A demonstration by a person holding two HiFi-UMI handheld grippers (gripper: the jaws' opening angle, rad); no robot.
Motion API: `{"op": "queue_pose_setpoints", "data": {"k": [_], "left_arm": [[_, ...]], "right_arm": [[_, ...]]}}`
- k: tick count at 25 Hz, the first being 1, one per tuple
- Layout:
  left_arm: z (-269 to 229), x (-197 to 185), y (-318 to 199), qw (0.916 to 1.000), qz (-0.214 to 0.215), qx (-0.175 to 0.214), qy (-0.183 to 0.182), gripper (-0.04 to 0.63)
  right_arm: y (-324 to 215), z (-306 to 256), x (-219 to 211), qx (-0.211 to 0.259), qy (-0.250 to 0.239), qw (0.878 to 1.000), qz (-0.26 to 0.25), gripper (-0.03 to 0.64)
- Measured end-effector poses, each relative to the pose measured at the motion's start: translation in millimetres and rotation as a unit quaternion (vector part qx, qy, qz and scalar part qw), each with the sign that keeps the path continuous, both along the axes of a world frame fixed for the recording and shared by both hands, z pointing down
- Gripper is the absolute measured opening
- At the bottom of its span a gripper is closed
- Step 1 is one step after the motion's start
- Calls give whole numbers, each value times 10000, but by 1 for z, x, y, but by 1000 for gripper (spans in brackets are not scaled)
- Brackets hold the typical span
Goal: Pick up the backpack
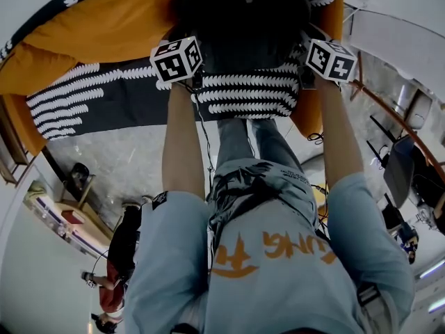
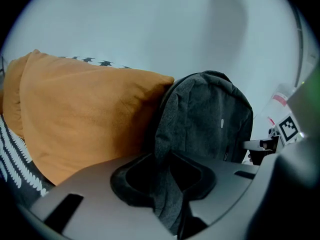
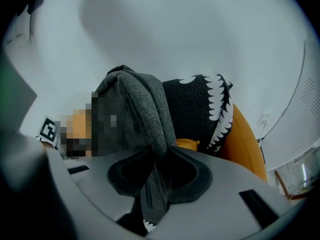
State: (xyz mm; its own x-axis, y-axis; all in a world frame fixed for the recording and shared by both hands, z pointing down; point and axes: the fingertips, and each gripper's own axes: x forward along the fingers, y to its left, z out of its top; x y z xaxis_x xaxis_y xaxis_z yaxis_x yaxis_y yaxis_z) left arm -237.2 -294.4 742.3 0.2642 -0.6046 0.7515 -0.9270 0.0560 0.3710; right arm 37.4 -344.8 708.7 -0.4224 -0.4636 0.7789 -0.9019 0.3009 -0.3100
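Note:
A dark grey backpack (image 1: 243, 19) stands upright on a bed, against the white wall. In the left gripper view the backpack (image 2: 207, 119) rises just ahead, and my left gripper (image 2: 167, 181) is shut on a fold of its grey fabric at its left side. The right gripper view has the backpack (image 3: 137, 109) close in front, with my right gripper (image 3: 156, 176) shut on a fold of fabric at its right side. From the head view my left gripper (image 1: 182, 65) and right gripper (image 1: 327, 61) flank the bag, their fingertips hidden against it.
An orange pillow (image 2: 85, 114) leans beside the backpack on the left. A black-and-white patterned cover (image 1: 104, 96) lies over the bed, with orange bedding (image 3: 250, 144) at the right. A dark chair (image 1: 400, 165) stands right of me; another person (image 1: 115, 270) is at lower left.

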Motion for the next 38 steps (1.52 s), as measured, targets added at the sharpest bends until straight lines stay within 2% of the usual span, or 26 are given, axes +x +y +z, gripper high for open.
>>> {"op": "queue_pose_setpoints", "data": {"k": [9,16,20,25,33,38], "left_arm": [[-28,11,45,9994,-318,26,98,98],[-57,20,79,9976,-632,221,147,94],[-83,33,97,9960,-789,416,98,92],[-115,48,126,9939,-976,501,128,92],[-177,53,146,9872,-1291,930,-56,92],[-230,56,163,9816,-1448,1232,-155,93]], "right_arm": [[45,-10,10,-22,-178,9998,-9,60],[72,-38,15,8,-234,9997,98,48],[88,-47,27,48,-427,9990,100,43],[108,-83,38,228,-454,9987,42,41],[116,-136,40,672,-713,9951,-96,41],[123,-188,40,1057,-891,9903,-101,41]]}}
